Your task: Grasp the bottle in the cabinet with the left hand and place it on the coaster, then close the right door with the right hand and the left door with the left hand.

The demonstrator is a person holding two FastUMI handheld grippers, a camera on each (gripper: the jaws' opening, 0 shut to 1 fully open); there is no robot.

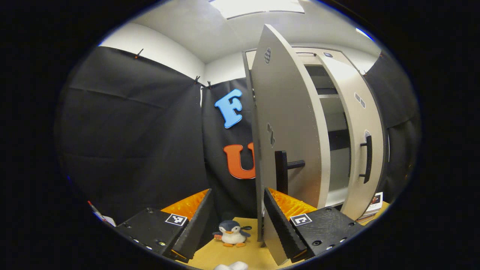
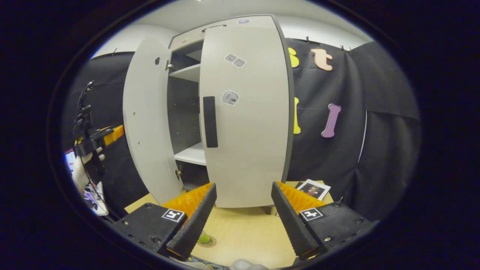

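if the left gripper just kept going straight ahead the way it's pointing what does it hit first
Most likely the left door: its edge stands between the open fingers of the left gripper, its handle just right of centre. Depth is hard to judge.

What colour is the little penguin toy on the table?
The penguin toy is dark blue-grey with a white belly and orange feet, clearest in the left gripper view.

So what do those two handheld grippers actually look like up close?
Each gripper, left and right, has two wedge-shaped fingers with ridged inner faces, mounted on black blocks with screws. Each block carries a small square black-and-white marker. From the right gripper view, the left gripper is a dark frame with an orange part and a thin cable, held by a white-gloved hand.
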